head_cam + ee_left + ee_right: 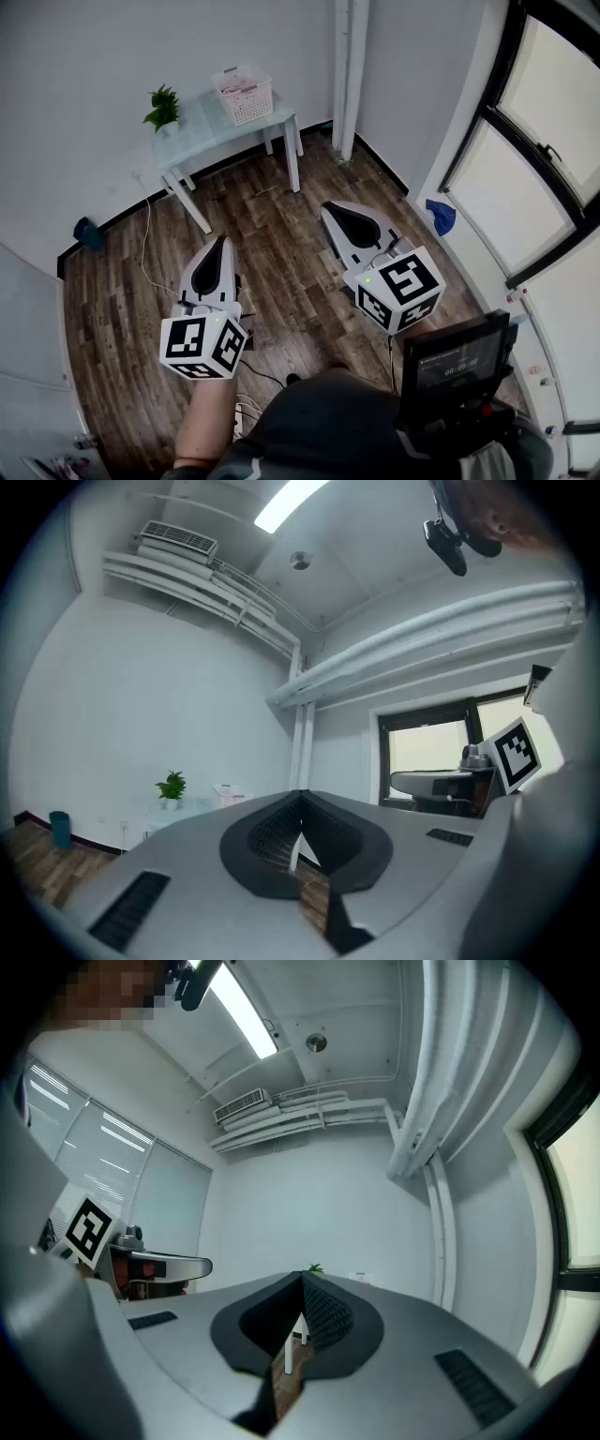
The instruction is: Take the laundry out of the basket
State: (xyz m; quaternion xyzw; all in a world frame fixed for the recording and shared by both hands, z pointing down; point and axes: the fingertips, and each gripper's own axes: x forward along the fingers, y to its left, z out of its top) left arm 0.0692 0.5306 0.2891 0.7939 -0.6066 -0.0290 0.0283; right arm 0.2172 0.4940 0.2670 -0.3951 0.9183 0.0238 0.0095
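Note:
A white mesh laundry basket (244,94) with pinkish laundry inside stands on a small pale table (202,131) against the far wall. The same basket (231,796) shows small and distant in the left gripper view. My left gripper (223,240) and right gripper (328,207) hover over the wooden floor, well short of the table, and both point toward it. Both are shut, tips touching, with nothing between them (300,795) (302,1279). In the right gripper view the table leg shows through the gap below the tips.
A green potted plant (163,109) stands on the table's left end. White pipes (349,75) run down the corner right of the table. A blue cloth (440,216) lies below the window, a dark blue object (89,232) by the left wall. A cable (148,253) trails across the floor.

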